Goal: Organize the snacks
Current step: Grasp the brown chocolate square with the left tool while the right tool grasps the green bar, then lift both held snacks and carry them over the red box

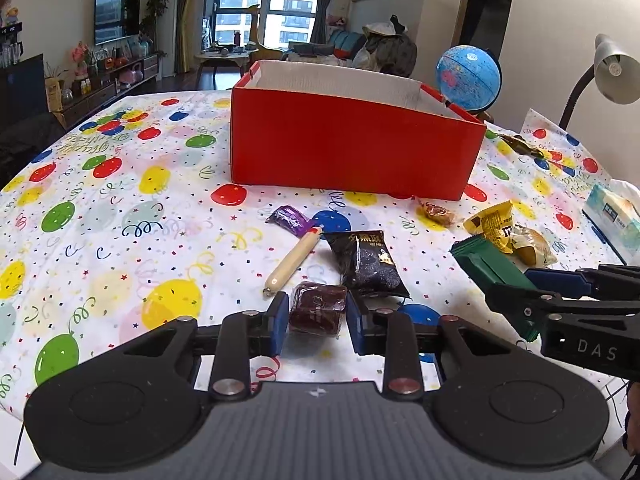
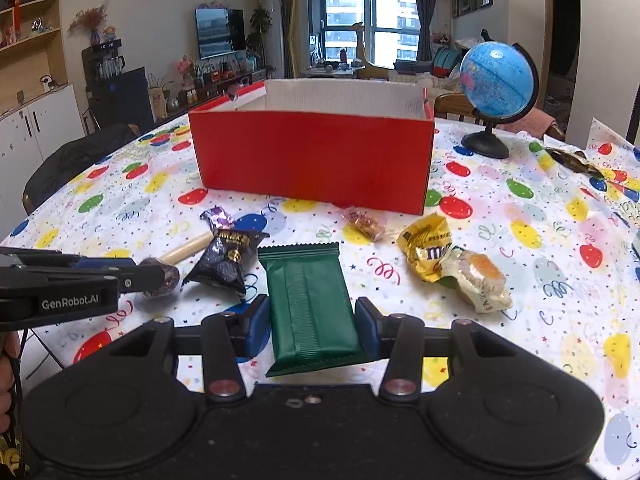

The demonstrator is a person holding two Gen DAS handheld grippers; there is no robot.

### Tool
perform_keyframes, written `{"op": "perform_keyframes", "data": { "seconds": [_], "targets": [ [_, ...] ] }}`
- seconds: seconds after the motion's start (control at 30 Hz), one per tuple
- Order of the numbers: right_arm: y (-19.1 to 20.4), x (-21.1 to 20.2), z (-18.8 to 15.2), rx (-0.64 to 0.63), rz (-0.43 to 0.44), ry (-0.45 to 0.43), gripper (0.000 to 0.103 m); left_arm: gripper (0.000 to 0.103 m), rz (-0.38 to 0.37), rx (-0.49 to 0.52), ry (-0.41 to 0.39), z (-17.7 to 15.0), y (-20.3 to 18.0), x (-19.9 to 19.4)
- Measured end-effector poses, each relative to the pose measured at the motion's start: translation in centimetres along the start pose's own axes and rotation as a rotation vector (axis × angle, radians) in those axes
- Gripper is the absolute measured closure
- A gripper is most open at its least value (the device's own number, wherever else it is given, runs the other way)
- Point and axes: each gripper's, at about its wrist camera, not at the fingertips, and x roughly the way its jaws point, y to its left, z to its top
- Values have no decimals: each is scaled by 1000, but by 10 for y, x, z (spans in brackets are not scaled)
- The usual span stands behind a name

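A red open box (image 1: 352,144) stands at the table's far middle; it also shows in the right wrist view (image 2: 312,164). My left gripper (image 1: 318,314) is shut on a dark red wrapped snack (image 1: 318,308) at the table surface. My right gripper (image 2: 312,320) is shut on a green wafer pack (image 2: 308,300), also seen in the left wrist view (image 1: 492,276). Loose on the cloth lie a sausage stick (image 1: 294,260), a black packet (image 1: 368,264), a purple candy (image 1: 290,219), a yellow M&M's bag (image 2: 426,248) and a pale pastry pack (image 2: 478,278).
A blue globe (image 2: 496,80) stands right of the box. A small brown wrapped sweet (image 2: 366,224) lies before the box. A dark wrapper (image 2: 574,160) lies at the far right. A tissue box (image 1: 616,216) and a desk lamp (image 1: 612,72) sit at the right edge.
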Motion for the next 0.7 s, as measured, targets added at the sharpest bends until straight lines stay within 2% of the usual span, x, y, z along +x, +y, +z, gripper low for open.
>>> {"op": "perform_keyframes", "data": {
  "seconds": [0.33,0.7],
  "targets": [
    [-4,-16,24,0,-7,-62,58,73,5,23,-91,31,-8,-23],
    [-17,-27,84,-32,-41,-157,58,73,1,73,-203,104,-22,-34]
  ]
}}
